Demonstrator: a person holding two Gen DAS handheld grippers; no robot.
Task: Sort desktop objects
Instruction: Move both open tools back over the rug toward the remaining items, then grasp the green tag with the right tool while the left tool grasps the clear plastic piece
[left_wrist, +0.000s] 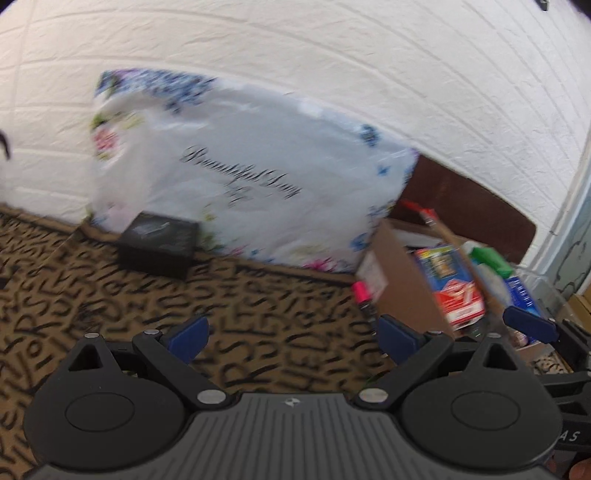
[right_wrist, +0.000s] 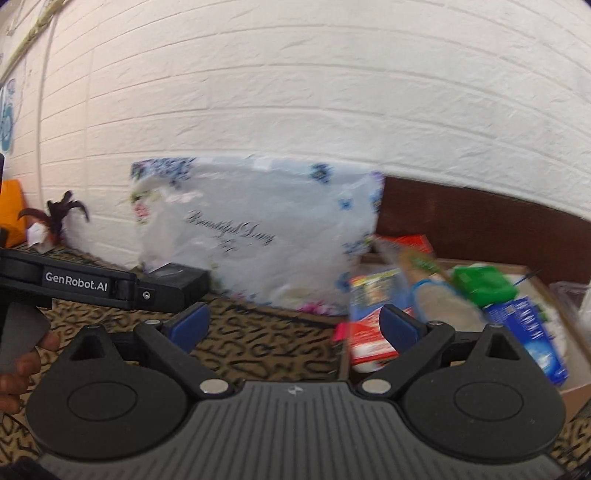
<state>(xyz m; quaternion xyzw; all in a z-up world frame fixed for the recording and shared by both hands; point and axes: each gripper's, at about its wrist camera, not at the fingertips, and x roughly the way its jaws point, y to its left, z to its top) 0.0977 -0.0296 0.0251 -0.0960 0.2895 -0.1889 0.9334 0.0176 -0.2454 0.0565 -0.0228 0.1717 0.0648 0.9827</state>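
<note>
A plastic bag (right_wrist: 255, 236) stands at the back edge of the tabletop (right_wrist: 266, 350), against the wall (right_wrist: 295, 92); a small box (right_wrist: 177, 282) lies on the tabletop before the bag's left end; a cardboard box (right_wrist: 569, 391) sits to the right of the bag, with packets (right_wrist: 528, 332) in it; a marker (left_wrist: 361, 293) lies beside the cardboard box's left wall.

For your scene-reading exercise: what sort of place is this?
Probably a home room: a patterned tablecloth against a white brick-pattern wall, a floral plastic bag, and a cardboard box of household odds and ends.
</note>
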